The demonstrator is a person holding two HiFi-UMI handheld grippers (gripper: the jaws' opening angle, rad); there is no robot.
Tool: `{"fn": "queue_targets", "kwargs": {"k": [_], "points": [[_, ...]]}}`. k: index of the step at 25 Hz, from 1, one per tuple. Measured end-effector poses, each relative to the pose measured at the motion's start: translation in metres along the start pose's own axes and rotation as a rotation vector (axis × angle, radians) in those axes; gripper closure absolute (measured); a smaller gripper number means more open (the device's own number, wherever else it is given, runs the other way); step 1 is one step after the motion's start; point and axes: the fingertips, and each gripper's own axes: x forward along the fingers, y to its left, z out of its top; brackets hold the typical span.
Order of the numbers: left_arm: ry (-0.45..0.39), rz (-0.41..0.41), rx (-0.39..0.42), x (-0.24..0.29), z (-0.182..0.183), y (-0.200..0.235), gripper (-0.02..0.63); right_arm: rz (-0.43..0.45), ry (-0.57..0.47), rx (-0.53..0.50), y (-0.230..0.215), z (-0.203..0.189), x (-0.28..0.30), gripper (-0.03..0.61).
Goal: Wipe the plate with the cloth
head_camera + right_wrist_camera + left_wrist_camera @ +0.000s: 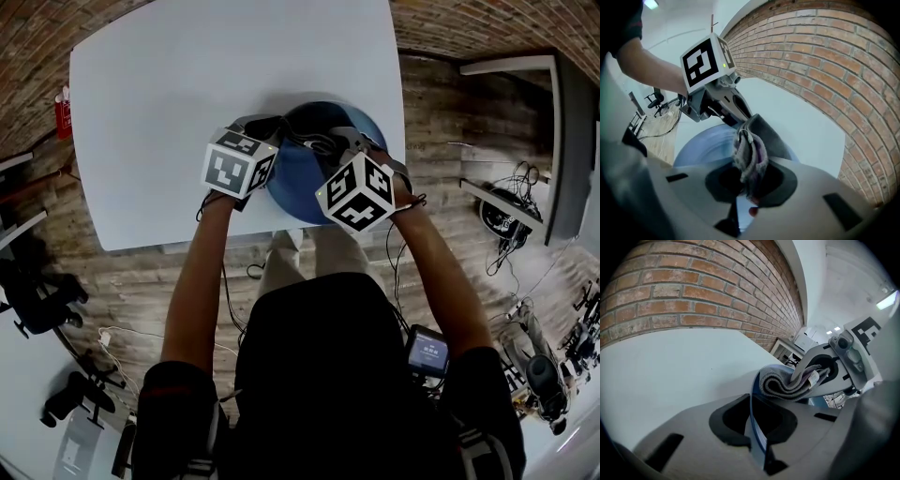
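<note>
L gripper (757, 420): jaws nearly closed, pinching the plate's rim; plate shows edge-on btwn them.
R gripper (749, 185): jaws closed on a folded wad of cloth, which bulges out ahead of the tips.
Plate (300, 178): blue, round, at the near edge of the white table (187, 84), btwn the two marker cubes. L gripper holds its left rim. Can't tell if it rests flat or is raised a bit.
Cloth (750, 152): grey, folded in layers, over the right part of the plate's face. Looks pressed to it, though actual contact isn't certain.
Done so far: plate steadied, cloth picked up and brought onto the plate, so the setup steps look complete.
Stage: prob. mid-wipe, w/ one tool bracing and the other rubbing.
Left to do: can't judge how much of the face is covered; no smear or wet mark shows either way. Rim area under the L jaws is likely unwiped.
Risk: plate sits close to the table's near edge and could slide off if pushed hard.
</note>
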Motion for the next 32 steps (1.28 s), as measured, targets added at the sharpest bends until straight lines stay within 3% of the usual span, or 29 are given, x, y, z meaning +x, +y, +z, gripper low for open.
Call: {"fn": "queue_targets", "kwargs": {"k": [17, 23, 32], "points": [[-0.005, -0.003, -0.001, 0.0, -0.002, 0.0, 0.582, -0.003, 0.026, -0.008, 0.006, -0.005, 0.018, 0.528], [0.015, 0.013, 0.066, -0.001, -0.001, 0.001, 0.581, -0.009, 0.046, -0.023, 0.004, -0.007, 0.017, 0.528], [0.009, 0.014, 0.041, 0.0, -0.001, 0.0, 0.581, -0.019, 0.083, -0.008, -0.002, -0.023, 0.01, 0.528]]}}
